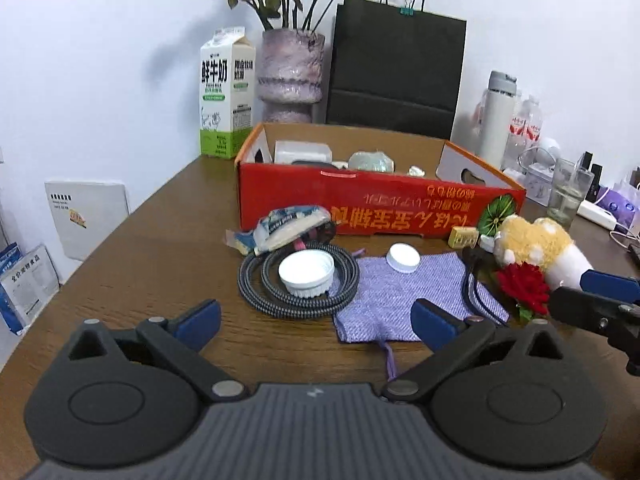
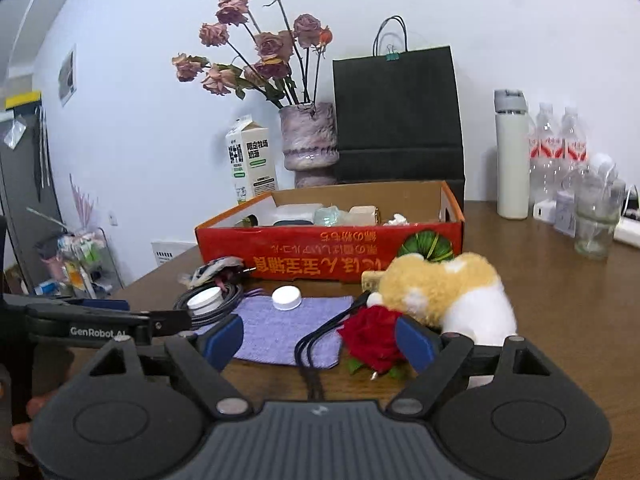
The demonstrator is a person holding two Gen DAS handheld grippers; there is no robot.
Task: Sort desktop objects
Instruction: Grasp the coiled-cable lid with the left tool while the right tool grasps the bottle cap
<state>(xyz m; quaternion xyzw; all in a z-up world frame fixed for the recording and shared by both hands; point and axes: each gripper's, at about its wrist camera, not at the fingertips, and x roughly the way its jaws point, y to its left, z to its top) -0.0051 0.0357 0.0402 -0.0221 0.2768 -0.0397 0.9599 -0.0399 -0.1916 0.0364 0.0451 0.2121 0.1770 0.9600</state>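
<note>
A red cardboard box holding several items stands mid-table. In front lie a purple cloth, a white lid, a white ribbed cap inside a coiled braided cable, a snack packet, a red rose, a yellow-white plush toy and a black cord. My left gripper is open and empty before the cloth. My right gripper is open, its jaws either side of the cord and rose.
A milk carton, a vase of dried roses and a black paper bag stand behind the box. A white flask, water bottles and a glass stand at the right. A small yellow block lies by the plush.
</note>
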